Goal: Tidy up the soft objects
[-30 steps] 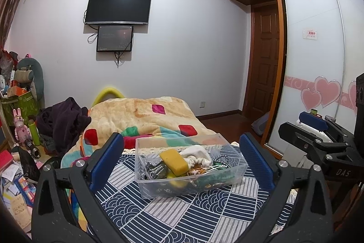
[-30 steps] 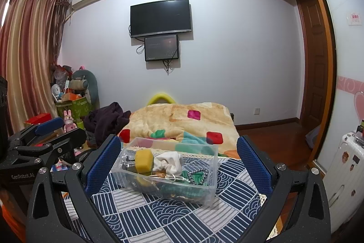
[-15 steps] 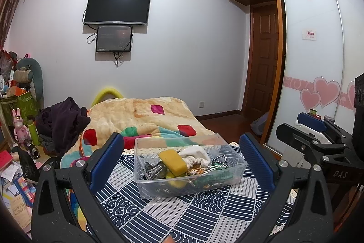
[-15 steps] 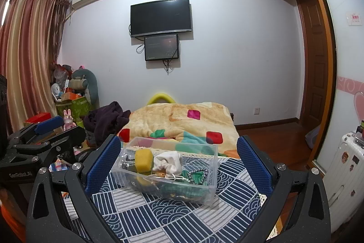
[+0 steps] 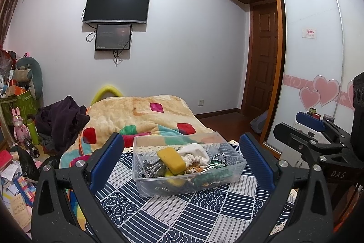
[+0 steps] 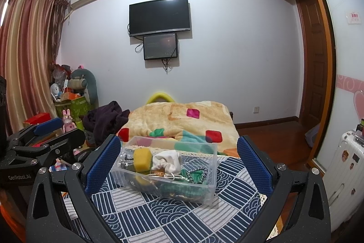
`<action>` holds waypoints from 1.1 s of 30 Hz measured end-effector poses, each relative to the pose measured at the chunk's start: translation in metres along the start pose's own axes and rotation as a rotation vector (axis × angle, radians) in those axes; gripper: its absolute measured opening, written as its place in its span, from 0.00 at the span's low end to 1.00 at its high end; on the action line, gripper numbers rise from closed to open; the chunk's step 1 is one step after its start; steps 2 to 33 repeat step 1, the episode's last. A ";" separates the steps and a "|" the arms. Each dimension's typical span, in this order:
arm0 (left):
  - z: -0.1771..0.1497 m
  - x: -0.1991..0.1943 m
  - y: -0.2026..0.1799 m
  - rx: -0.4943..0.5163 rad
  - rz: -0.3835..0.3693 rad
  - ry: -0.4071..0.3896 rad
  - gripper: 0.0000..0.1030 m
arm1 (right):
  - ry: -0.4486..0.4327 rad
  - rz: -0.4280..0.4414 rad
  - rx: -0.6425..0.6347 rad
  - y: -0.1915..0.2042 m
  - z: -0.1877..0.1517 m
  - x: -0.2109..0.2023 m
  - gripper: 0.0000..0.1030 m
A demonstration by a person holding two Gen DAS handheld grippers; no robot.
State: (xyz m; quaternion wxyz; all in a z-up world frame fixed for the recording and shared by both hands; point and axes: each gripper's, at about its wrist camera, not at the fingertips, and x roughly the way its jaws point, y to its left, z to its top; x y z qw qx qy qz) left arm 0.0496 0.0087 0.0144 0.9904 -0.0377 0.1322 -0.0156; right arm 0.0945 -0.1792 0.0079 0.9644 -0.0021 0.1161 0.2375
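Note:
A clear plastic bin (image 5: 236,165) (image 6: 209,188) stands on a navy patterned cloth (image 5: 182,215) (image 6: 159,215). It holds a yellow sponge (image 5: 171,161) (image 6: 142,159), a white drawstring pouch (image 5: 195,153) (image 6: 167,159), green beads (image 5: 218,159) (image 6: 196,174) and dark metal bits. My left gripper (image 5: 180,158) is open and empty, held back from the bin with a finger on each side of it. My right gripper (image 6: 178,157) is likewise open and empty. Each gripper shows at the edge of the other's view.
A bed with a beige patchwork blanket (image 5: 141,115) (image 6: 182,120) lies behind the cloth. Dark clothes (image 5: 61,120) and cluttered toys (image 5: 20,124) are at the left. A wardrobe (image 5: 318,60) and a white suitcase (image 6: 345,165) are at the right.

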 end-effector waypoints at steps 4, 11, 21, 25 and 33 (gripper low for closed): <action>0.000 0.000 0.000 0.000 -0.001 0.001 1.00 | 0.000 -0.001 0.000 0.000 0.000 0.000 0.99; 0.000 0.000 0.000 0.000 -0.001 0.001 1.00 | 0.000 -0.001 0.000 0.000 0.000 0.000 0.99; 0.000 0.000 0.000 0.000 -0.001 0.001 1.00 | 0.000 -0.001 0.000 0.000 0.000 0.000 0.99; 0.000 0.000 0.000 0.000 -0.001 0.001 1.00 | 0.000 -0.001 0.000 0.000 0.000 0.000 0.99; 0.000 0.000 0.000 0.000 -0.001 0.001 1.00 | 0.000 -0.001 0.000 0.000 0.000 0.000 0.99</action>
